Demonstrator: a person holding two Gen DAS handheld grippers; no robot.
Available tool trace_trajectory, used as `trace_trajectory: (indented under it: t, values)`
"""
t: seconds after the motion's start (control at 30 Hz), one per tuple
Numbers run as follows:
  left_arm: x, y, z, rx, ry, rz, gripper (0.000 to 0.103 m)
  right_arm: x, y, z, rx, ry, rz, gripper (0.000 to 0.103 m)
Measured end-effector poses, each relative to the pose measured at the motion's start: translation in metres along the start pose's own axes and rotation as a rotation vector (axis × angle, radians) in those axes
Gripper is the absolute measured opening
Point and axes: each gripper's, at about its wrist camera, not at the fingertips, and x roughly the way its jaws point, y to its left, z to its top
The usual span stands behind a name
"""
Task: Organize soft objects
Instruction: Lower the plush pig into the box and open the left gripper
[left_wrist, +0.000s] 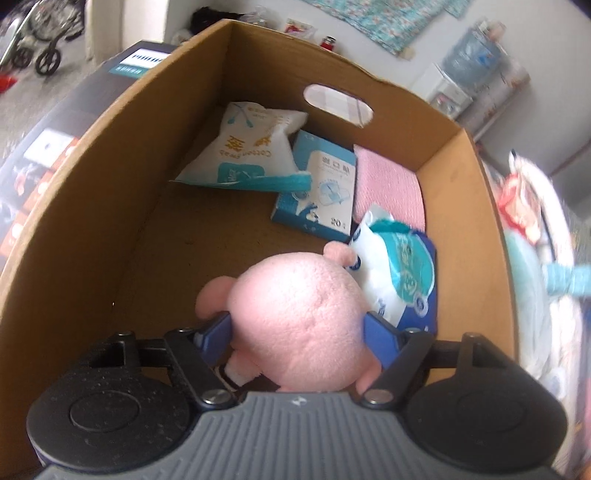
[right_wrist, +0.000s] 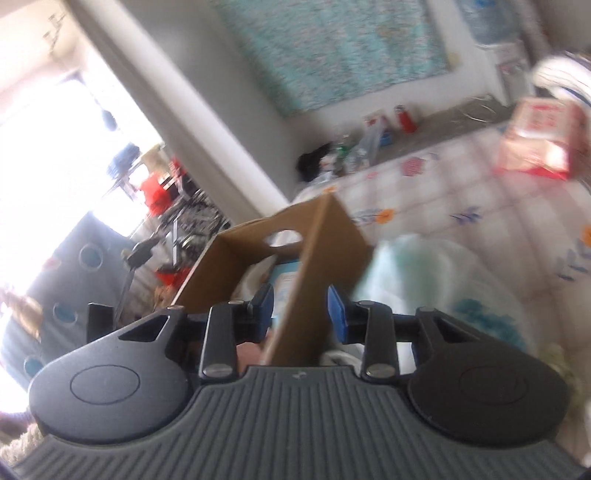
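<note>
The left tool (left_wrist: 297, 325) pointed steeply down into an open cardboard box (left_wrist: 110, 206), its blue pads (left_wrist: 218, 328) spread wide on either side of a pink plush (left_wrist: 299, 317). The pads lay right against the plush's flanks; whether they still pressed on it could not be told. The plush hung low in the near part of the box, one ear touching a blue-and-white packet (left_wrist: 399, 273) that leaned against the right wall. Farther in, on the box floor, lay a white cotton-swab bag (left_wrist: 240, 147) at the left, a small blue carton (left_wrist: 321, 181) just right of it with the bag's teal edge lapping over it, and a pink cloth (left_wrist: 388, 181) in the far right corner. A hand-hole cutout (left_wrist: 338, 105) pierced the far wall.

The right tool (right_wrist: 299, 310) was outside the box, its view blurred. Its pads (right_wrist: 338, 314) stood narrowly apart with nothing between them; the box's near corner (right_wrist: 321, 258) showed beyond the gap. To the right lay a pale bundle (right_wrist: 424, 280) on a flowered bed sheet (right_wrist: 480, 206), with a red-and-white box (right_wrist: 535, 140) at the far right.
</note>
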Motion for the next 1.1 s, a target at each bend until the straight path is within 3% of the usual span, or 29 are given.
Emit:
trace_trajectory:
  t: [0.17, 0.37, 0.47, 0.53, 0.67, 0.87, 1.1]
  values:
    - [-0.004, 0.009, 0.01, -0.138, -0.047, -0.073, 0.075, -0.026, -0.049, -0.015, 0.109, -0.034, -0.066, 0.032]
    - [0.004, 0.0, 0.026, -0.238, -0.141, -0.065, 0.076, -0.035, -0.079, -0.03, 0.158, -0.047, -0.076, 0.033]
    - [0.016, -0.001, 0.027, -0.301, -0.101, -0.066, 0.078, -0.039, -0.086, -0.033, 0.169, -0.048, -0.075, 0.033]
    - [0.016, 0.001, 0.024, -0.342, -0.099, -0.07, 0.079, -0.04, -0.084, -0.032, 0.174, -0.046, -0.074, 0.035]
    - [0.001, 0.004, 0.018, -0.375, -0.141, -0.111, 0.082, -0.048, -0.091, -0.038, 0.171, -0.046, -0.094, 0.048]
    - [-0.034, -0.019, 0.004, -0.295, -0.266, -0.096, 0.086, -0.056, -0.102, -0.058, 0.193, -0.032, -0.139, 0.056]
    - [-0.059, -0.091, -0.023, -0.072, -0.349, -0.148, 0.086, -0.08, -0.108, -0.074, 0.193, -0.051, -0.166, 0.066]
